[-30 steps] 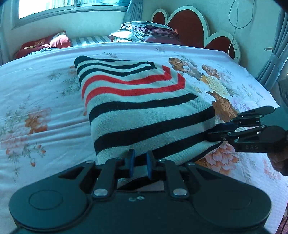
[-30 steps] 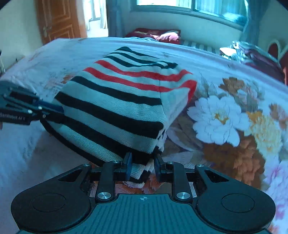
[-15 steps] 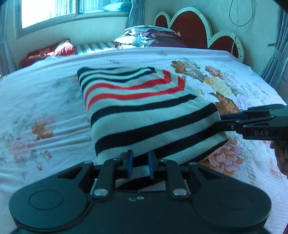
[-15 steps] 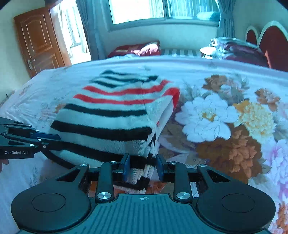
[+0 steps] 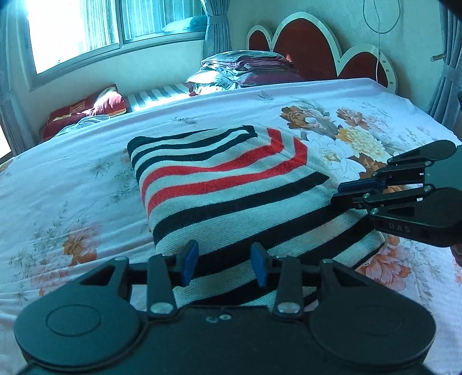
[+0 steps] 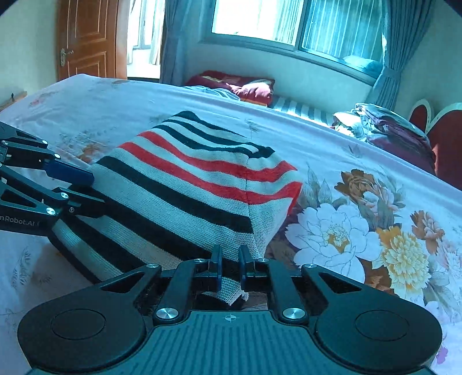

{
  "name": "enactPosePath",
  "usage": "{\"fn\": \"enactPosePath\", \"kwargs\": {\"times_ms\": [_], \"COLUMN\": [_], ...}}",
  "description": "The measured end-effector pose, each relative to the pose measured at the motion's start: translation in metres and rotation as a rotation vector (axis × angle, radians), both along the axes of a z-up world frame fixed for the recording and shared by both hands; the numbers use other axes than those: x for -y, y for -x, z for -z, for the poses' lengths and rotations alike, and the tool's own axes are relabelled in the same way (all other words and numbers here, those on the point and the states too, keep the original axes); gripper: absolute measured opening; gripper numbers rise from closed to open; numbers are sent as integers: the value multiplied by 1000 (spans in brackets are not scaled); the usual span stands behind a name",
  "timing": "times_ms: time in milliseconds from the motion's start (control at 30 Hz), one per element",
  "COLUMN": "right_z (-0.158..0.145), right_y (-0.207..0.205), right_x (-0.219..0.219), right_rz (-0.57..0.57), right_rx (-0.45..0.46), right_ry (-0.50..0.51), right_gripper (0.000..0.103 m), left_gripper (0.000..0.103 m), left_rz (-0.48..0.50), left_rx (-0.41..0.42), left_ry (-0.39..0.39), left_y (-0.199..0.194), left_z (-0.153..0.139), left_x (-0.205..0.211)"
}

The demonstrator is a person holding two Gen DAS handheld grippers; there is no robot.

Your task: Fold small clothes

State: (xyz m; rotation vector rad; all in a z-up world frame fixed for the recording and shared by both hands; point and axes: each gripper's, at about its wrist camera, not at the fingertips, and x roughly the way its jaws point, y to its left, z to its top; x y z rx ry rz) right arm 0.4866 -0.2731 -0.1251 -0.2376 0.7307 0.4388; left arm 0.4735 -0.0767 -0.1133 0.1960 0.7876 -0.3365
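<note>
Nearest me, my left gripper (image 5: 223,264) has its blue fingers (image 5: 189,261) spread apart; they have just been opening, and the near hem of the striped knit garment (image 5: 231,196) lies between them without being pressed. My right gripper (image 6: 229,266) has just been closing, and its fingers (image 6: 216,266) are now clenched on a corner of the same garment, the cloth bunching between the pads. The garment is folded into a thick block of black, white and red stripes, its near edge lifted off the bed (image 5: 72,178) and the rest lying on the flower-printed sheet. Beyond it, at the head of the bed, sits a pile of folded bedding (image 5: 248,67) before a red scalloped headboard (image 5: 311,49). Farthest off are a bright window (image 6: 288,23) with curtains and a wooden door (image 6: 86,37).
</note>
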Motion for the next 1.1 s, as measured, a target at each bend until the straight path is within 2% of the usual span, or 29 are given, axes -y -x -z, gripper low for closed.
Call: {"fn": "enactPosePath", "kwargs": {"times_ms": [200, 333, 367, 400, 433, 467, 500, 633, 700, 833, 1000, 1100], "right_z": [10, 8, 3, -4, -9, -12, -14, -4, 4, 26, 49, 50], "right_y": [-1, -4, -5, -6, -5, -5, -6, -36, -53, -83, -107, -112], "right_x": [1, 2, 7, 16, 26, 36, 47, 76, 88, 103, 109, 105], "right_rz": [-3, 6, 17, 35, 61, 93, 100, 133, 142, 167, 165, 144], "right_rx": [33, 26, 12, 0, -1, 2, -5, -172, -262, -423, -555, -575], "right_ry": [26, 6, -34, -96, -162, -213, -276, -455, -572, -742, -841, -842], "right_gripper": [10, 11, 11, 17, 32, 80, 90, 90, 90, 74, 70, 70], "left_gripper": [38, 40, 40, 52, 72, 76, 75, 75, 72, 74, 78, 78], "left_rz": [-2, -9, -14, -26, -45, -66, -67, -119, -164, -247, -295, -306], "left_rx": [-2, -9, -3, 25, 70, 120, 120, 20, -67, -187, -262, -294], "left_ry": [-15, -35, -38, -29, -17, -3, 17, 91, 170, 339, 419, 471], "left_y": [-1, -1, 0, 2, 5, 8, 4, -26, -44, -62, -72, -76], "left_z": [5, 1, -4, -11, -18, -24, -27, -20, -7, 11, 27, 35], "left_x": [2, 6, 6, 4, 0, -5, -10, -26, -37, -57, -66, -73]}}
